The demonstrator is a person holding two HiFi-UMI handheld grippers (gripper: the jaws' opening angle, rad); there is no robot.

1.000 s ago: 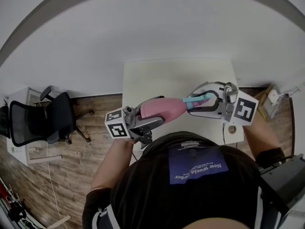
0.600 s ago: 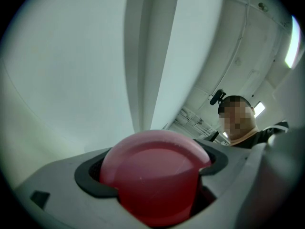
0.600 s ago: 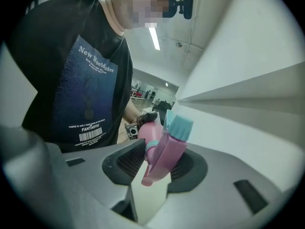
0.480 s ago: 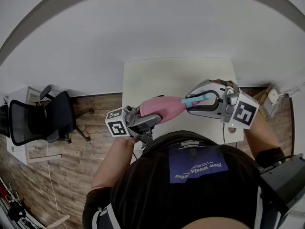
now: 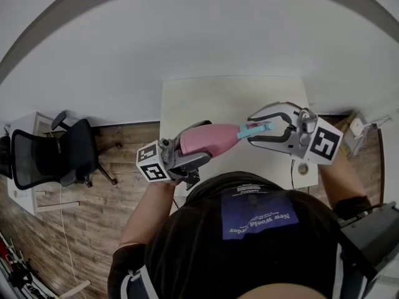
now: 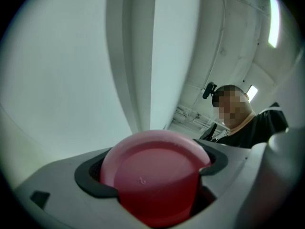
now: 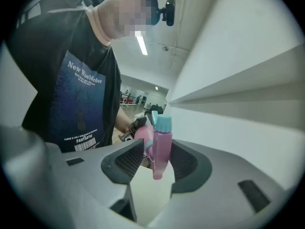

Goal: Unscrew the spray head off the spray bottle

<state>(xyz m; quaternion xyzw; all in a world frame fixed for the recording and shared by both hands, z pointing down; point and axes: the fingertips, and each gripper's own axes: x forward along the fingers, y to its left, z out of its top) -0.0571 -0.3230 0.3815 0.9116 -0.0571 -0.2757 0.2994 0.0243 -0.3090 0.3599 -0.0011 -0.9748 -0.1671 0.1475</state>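
1. Pink plastic spray bottle point(image 5: 209, 141): held lying roughly level in the air over the white rectangular desk point(image 5: 206, 98), close in front of the person's chest. Its base points toward the left gripper and its neck toward the right one. A moulded "2" can be read on the round base.
2. Pink trigger spray head with a light-blue nozzle and collar point(image 7: 161, 144): it sits on the neck of the spray bottle, between the jaws of the right gripper.
3. Left gripper point(image 6: 150, 168): its jaws are spread wide around the base end of the spray bottle, with the dark pads pressed to both sides. The base fills the gap between them.
4. Right gripper point(image 7: 157, 163): its jaws are about half closed, with the ribbed dark pads clamped on the sides of the spray head. The trigger hangs down between them.
5. Dark T-shirt point(image 7: 81, 104) with a blue panel: it is printed "New Worlder", with "FANTASTIC" beside a barcode lower down. A smaller line is too small to read.
6. Black office chair point(image 5: 43, 157): it stands on a wood-plank floor, well apart from the desk.
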